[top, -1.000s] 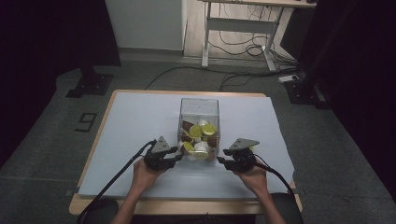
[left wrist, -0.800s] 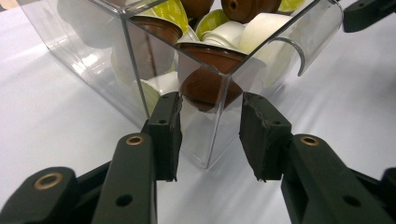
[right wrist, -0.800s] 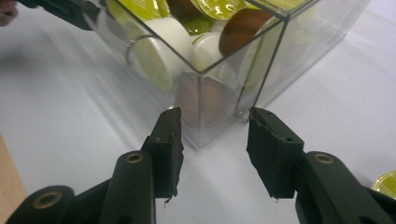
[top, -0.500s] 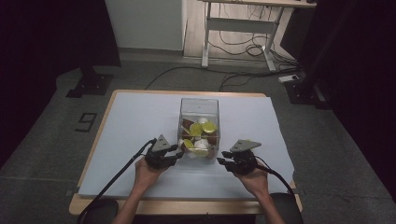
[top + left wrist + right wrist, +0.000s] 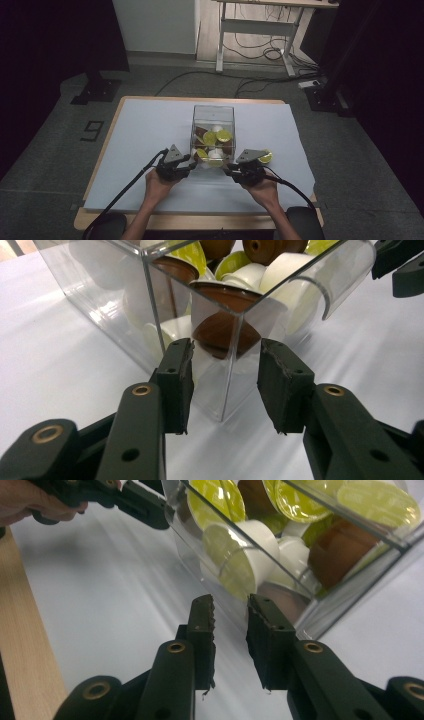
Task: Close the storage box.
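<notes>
Only one readable sign: a dark digit "9" (image 5: 93, 130) marked on the grey floor (image 5: 45, 150), left of the table (image 5: 150, 107), at middle left of the high view. No print legible on the clear box (image 5: 213, 112), nor on the capsule lids (image 5: 372, 502) inside, plain green and brown in the gripper views. No lettering readable on the grippers either, and none on the white cover (image 5: 60, 375) of the table.
</notes>
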